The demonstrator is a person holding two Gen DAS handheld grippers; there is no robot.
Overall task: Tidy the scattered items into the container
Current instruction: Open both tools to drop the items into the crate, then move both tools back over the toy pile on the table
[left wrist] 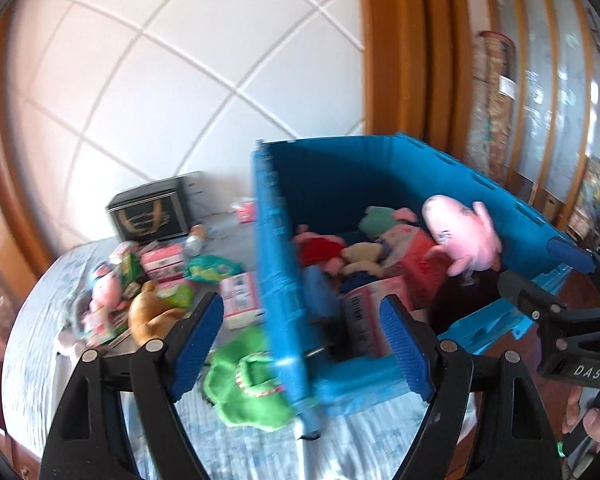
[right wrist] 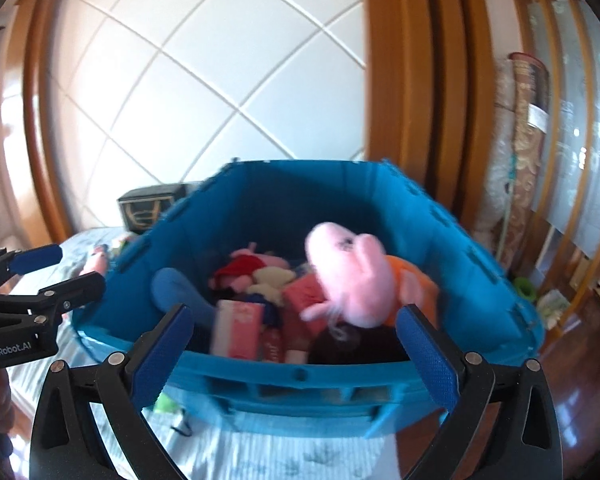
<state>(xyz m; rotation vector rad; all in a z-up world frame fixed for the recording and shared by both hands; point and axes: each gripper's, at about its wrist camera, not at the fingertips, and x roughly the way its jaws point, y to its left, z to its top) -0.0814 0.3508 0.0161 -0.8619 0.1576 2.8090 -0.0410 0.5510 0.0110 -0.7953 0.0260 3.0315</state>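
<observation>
A blue plastic crate stands on the bed and holds several plush toys and pink boxes. A pink pig plush is in the air over the crate, blurred, free of both grippers. My right gripper is open and empty, just in front of the crate's near wall. My left gripper is open and empty, over the crate's left corner. Scattered items lie left of the crate: a green plush, a brown plush, pink boxes, a pink doll.
A black box stands at the back of the bed by the white padded headboard. The right gripper's body shows in the left wrist view; the left one shows in the right. Wooden floor and shelves lie right.
</observation>
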